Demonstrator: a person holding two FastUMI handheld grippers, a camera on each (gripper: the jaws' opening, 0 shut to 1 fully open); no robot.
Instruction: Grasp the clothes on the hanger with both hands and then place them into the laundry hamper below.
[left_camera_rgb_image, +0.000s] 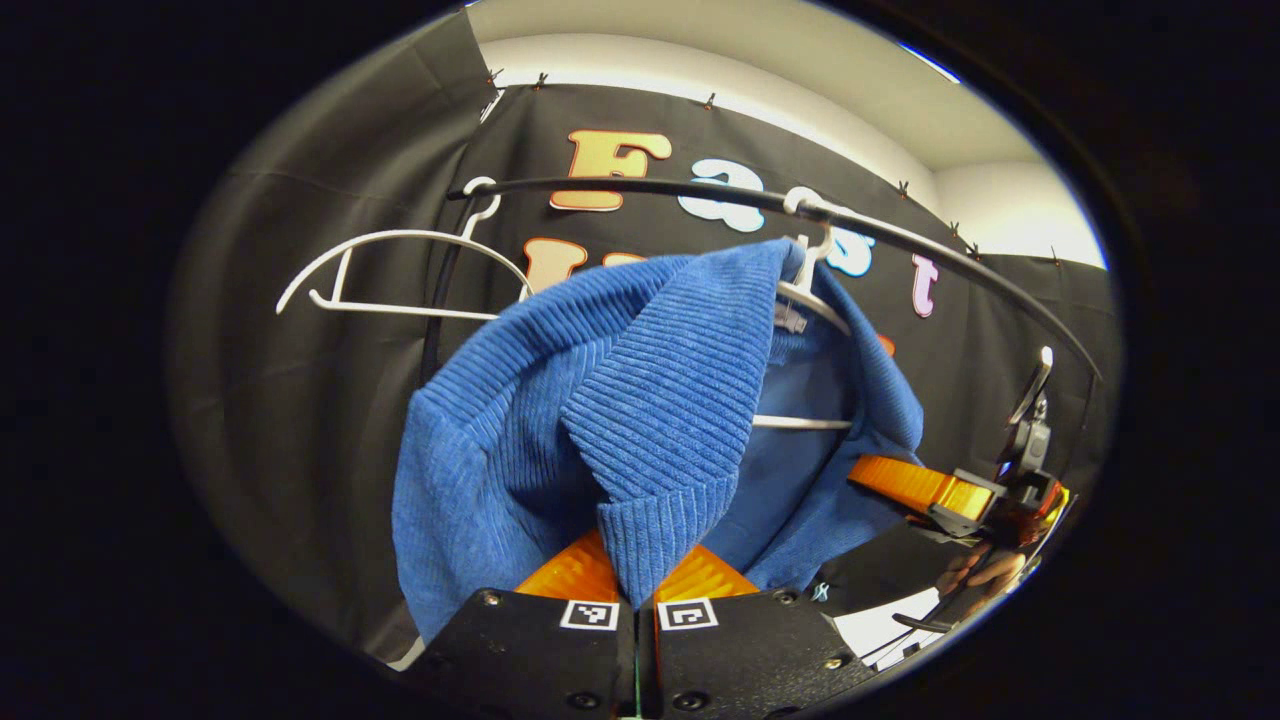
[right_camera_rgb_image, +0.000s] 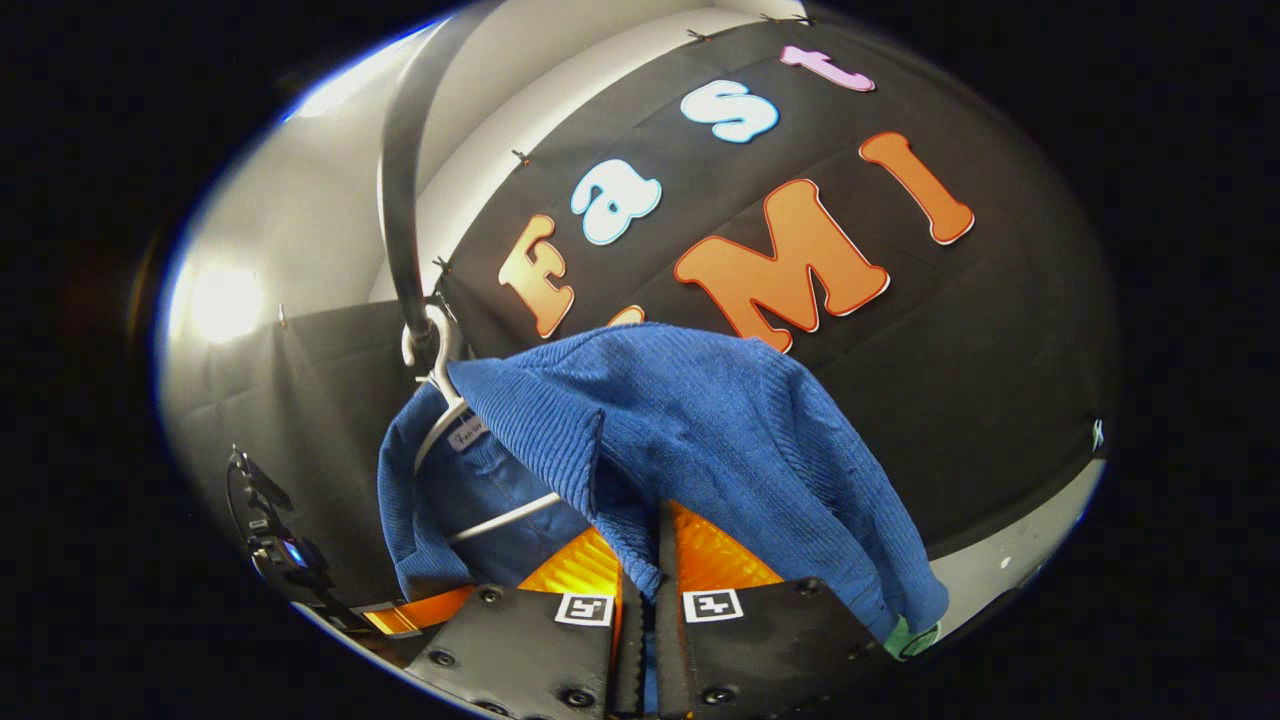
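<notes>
Pinched between the left gripper (left_camera_rgb_image: 637, 580) fingers, a fold of the blue ribbed sweater (left_camera_rgb_image: 640, 420) rises straight ahead in the left gripper view; both fingers press on the cloth with almost no gap. The sweater hangs on a white hanger (left_camera_rgb_image: 800, 300) hooked over the dark rail (left_camera_rgb_image: 900, 235), with a second, bare white hanger (left_camera_rgb_image: 400, 270) farther left along it (well apart from the sweater). At the right edge of that view the other gripper reaches in from the side, a hand (left_camera_rgb_image: 985, 575) behind it. In the right gripper view the right gripper (right_camera_rgb_image: 647, 575) points upward, likewise closed tight on a fold of the sweater (right_camera_rgb_image: 700, 430) beside its collar. Black cloth wall (right_camera_rgb_image: 1000, 380) stands behind, open space either side.
</notes>
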